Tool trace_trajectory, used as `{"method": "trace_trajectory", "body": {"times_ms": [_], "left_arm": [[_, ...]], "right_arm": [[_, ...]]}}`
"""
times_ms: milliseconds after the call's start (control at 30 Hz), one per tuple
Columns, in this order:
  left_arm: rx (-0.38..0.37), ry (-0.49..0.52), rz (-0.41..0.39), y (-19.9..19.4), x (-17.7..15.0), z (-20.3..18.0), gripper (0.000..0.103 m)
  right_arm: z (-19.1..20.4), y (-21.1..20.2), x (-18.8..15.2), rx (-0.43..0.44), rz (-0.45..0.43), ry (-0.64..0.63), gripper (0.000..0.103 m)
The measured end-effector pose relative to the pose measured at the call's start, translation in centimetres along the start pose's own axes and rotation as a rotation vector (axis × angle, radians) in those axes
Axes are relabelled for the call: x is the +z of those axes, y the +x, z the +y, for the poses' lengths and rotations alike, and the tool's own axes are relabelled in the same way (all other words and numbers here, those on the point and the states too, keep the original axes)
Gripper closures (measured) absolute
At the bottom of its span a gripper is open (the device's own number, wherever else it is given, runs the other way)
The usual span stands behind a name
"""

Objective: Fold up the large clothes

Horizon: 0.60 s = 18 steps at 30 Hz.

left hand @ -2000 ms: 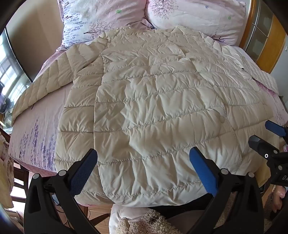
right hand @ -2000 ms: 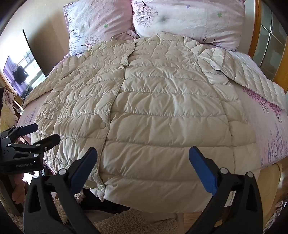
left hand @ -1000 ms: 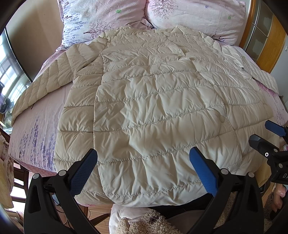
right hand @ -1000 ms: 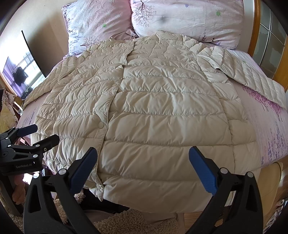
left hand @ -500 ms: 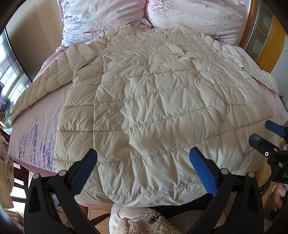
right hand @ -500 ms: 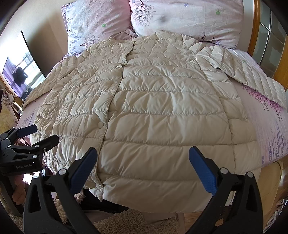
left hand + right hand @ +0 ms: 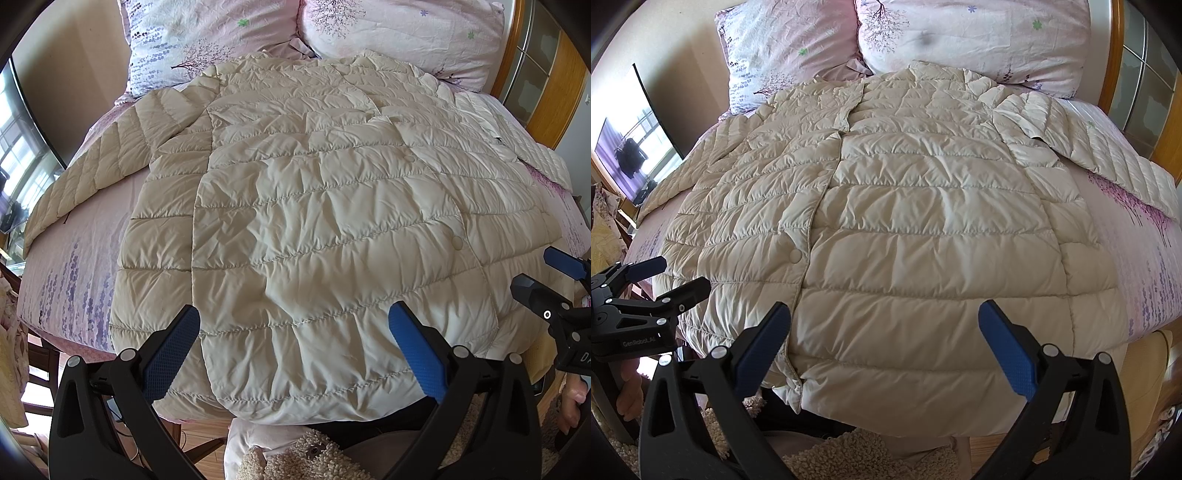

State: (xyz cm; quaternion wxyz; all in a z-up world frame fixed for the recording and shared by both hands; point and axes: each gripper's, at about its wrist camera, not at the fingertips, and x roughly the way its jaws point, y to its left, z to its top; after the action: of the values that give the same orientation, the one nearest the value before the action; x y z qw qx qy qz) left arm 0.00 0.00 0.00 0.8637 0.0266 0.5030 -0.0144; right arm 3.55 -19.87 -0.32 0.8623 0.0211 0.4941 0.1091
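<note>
Right wrist, puffy quilted cream jacket

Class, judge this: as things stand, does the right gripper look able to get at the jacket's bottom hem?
Probably yes. The right gripper hovers with jaws wide open just above the hem of the jacket, and nothing lies between them.

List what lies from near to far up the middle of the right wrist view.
Right gripper, open above the hem → cream quilted jacket, spread flat on the bed with its snap placket closed → its collar → pink floral pillow at the head.
</note>
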Motion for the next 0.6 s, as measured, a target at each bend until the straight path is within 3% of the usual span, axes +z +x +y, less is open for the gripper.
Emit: {"method": "trace_trajectory", "body": {"times_ms": [600], "left_arm": [[0.004, -0.002, -0.003, 0.14, 0.56, 0.09, 0.001]], "right_arm": [[-0.48, 0.35, 0.59, 0.019, 0.002, 0.028, 0.002]]}}
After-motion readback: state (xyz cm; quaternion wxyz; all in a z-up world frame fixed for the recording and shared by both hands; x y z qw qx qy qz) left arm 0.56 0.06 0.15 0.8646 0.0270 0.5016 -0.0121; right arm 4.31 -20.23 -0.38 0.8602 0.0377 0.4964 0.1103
